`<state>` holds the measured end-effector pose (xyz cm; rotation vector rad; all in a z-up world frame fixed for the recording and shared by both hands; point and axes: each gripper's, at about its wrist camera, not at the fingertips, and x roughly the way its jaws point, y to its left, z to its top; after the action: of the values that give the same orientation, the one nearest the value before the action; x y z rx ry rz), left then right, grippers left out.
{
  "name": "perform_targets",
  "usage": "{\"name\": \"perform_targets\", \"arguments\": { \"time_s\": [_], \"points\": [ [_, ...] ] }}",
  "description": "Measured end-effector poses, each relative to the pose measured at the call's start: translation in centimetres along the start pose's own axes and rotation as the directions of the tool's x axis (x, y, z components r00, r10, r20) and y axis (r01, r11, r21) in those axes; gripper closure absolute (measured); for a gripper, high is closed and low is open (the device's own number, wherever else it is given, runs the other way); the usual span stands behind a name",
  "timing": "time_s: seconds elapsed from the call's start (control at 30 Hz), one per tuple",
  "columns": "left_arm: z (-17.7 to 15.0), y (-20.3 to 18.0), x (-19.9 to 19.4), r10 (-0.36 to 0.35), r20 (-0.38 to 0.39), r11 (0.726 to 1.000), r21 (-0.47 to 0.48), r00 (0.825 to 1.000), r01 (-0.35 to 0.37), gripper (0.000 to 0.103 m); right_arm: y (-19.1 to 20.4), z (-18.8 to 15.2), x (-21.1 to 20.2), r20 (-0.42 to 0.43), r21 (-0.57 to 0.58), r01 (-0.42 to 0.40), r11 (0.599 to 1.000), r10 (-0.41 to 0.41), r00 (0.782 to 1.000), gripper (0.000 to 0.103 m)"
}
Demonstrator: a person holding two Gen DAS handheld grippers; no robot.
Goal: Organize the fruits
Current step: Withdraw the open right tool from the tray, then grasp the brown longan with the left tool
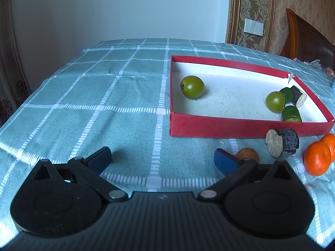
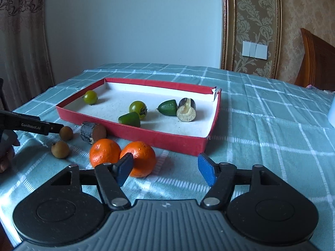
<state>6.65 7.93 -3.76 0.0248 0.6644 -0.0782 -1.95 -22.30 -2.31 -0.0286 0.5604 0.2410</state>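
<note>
The red box (image 2: 167,138) lies ahead of the right gripper (image 2: 166,170), already holding green fruit. Two oranges (image 2: 138,156) sit just before its empty half-open jaws, likely next. The left gripper (image 1: 163,159) gapes wide, empty.

Two green tomatoes (image 2: 90,97) (image 2: 138,106); two green cucumber pieces (image 2: 129,119) (image 2: 168,107); two dark eggplant chunks (image 2: 187,109) (image 2: 93,132); two oranges (image 2: 104,152) (image 2: 141,156); two small brown longans (image 2: 66,133) (image 2: 60,149); one red box (image 2: 167,138).
</note>
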Motion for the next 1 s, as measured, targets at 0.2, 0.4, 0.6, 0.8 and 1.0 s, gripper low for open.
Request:
{"name": "perform_targets", "arguments": {
  "time_s": [0.2,0.4,0.6,0.8,1.0],
  "points": [
    [0.0,0.0,0.0,0.001,0.000,1.000,0.001,1.000,-0.001,0.000,0.8,-0.7,0.5,-0.022,-0.011,-0.009,1.000,0.009,1.000,0.035],
    [0.0,0.0,0.0,0.001,0.000,1.000,0.002,1.000,-0.001,0.000,1.1,-0.5,2.7,-0.038,0.006,-0.005,1.000,0.005,0.999,0.035],
    [0.0,0.0,0.0,0.000,0.000,1.000,0.001,1.000,0.000,0.000,0.2,-0.4,3.2,-0.052,0.055,-0.022,0.998,0.025,0.998,0.030],
    [-0.5,0.9,-1.1,-0.046,0.035,0.998,-0.036,0.998,0.048,0.000,0.3,-0.4,3.2,-0.054,0.054,-0.020,0.998,0.023,0.998,0.030],
    [-1.2,-0.2,-4.0,-0.070,0.142,0.998,0.016,0.987,0.068,0.000,0.2,-0.4,3.2,-0.057,0.059,-0.023,0.998,0.026,0.998,0.029]
  ]
}}
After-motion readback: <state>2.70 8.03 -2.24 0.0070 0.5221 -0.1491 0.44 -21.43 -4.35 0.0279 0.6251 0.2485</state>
